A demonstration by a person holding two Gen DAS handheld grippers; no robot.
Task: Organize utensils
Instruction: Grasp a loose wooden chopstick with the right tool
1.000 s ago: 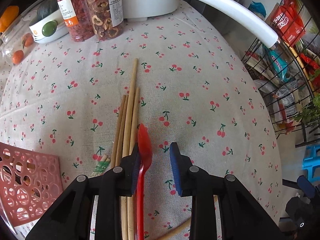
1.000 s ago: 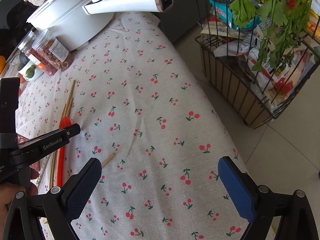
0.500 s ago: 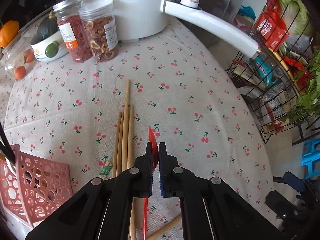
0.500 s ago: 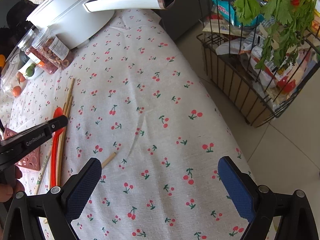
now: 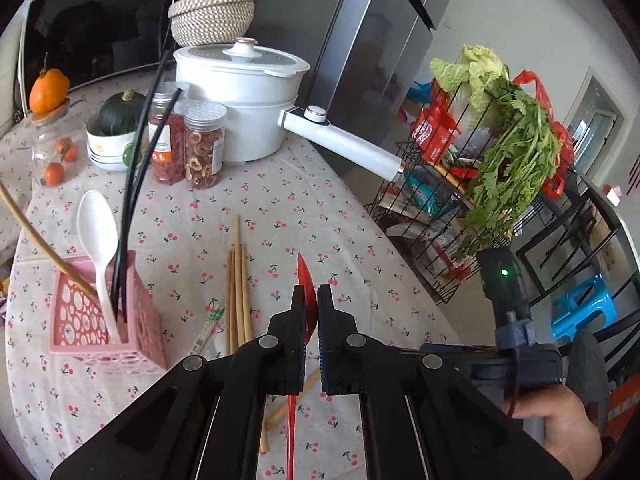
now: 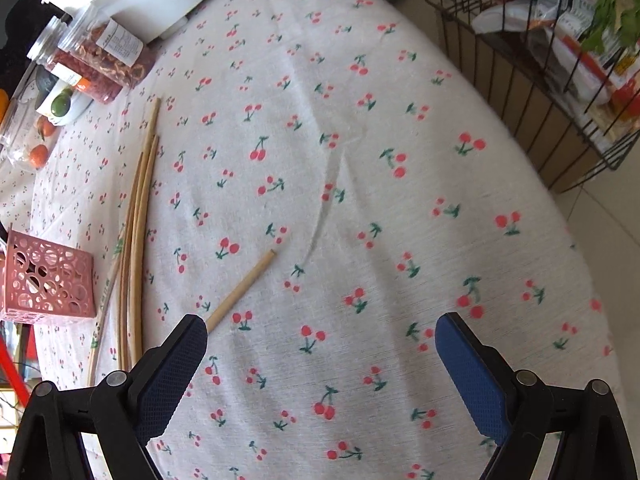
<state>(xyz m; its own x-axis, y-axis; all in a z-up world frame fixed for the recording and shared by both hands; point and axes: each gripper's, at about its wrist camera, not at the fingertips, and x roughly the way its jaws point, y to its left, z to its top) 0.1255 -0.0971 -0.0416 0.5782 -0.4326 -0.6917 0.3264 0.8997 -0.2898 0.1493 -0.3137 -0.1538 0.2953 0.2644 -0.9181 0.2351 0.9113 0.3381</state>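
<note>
Both claws differ: left claw (image 5: 311,312) clamps a red spoon (image 5: 305,280), right claw (image 6: 320,364) gapes wide, empty.

Home kitchen or dining corner. Table under cherry-print cloth (image 5: 280,200); white lidded pot (image 5: 240,96); jars (image 5: 204,144) of dried food; squash in a bowl (image 5: 116,136); wire rack (image 5: 460,208) with cabbage, herbs, packets; fridge (image 5: 380,48).
</note>
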